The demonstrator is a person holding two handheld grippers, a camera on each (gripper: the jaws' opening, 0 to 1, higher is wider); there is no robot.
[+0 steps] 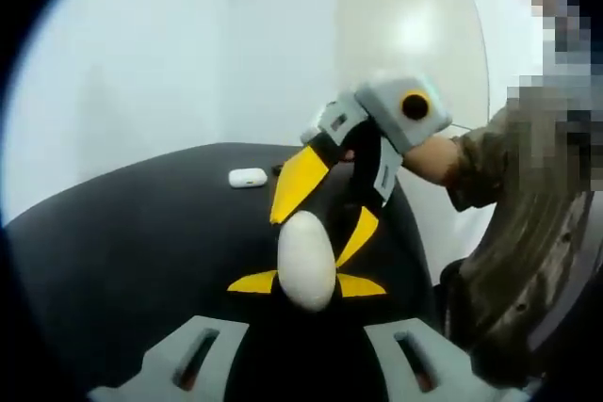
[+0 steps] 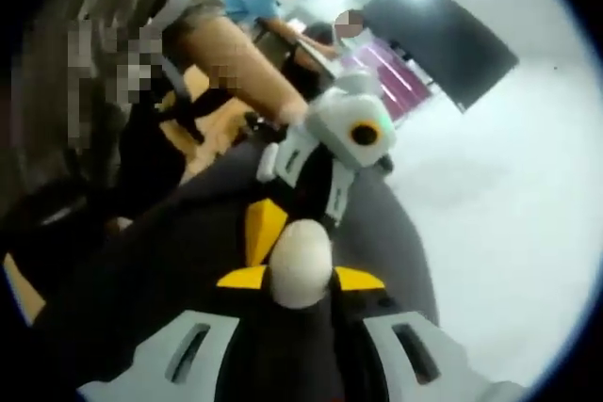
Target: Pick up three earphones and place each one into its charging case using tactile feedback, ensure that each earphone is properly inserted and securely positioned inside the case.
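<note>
- Left gripper view: a white charging case point(image 1: 248, 177) lies far left on the dark worktop point(image 1: 113, 251).
- Centre: a white oval case point(image 1: 307, 261) is pinched between the yellow-tipped jaws of the left gripper point(image 1: 306, 281), while the right gripper point(image 1: 325, 204) closes on it from the far side.
- Right: a person's sleeve point(image 1: 528, 214).
- Right gripper view: the oval case sits between both grippers' jaws.
</note>
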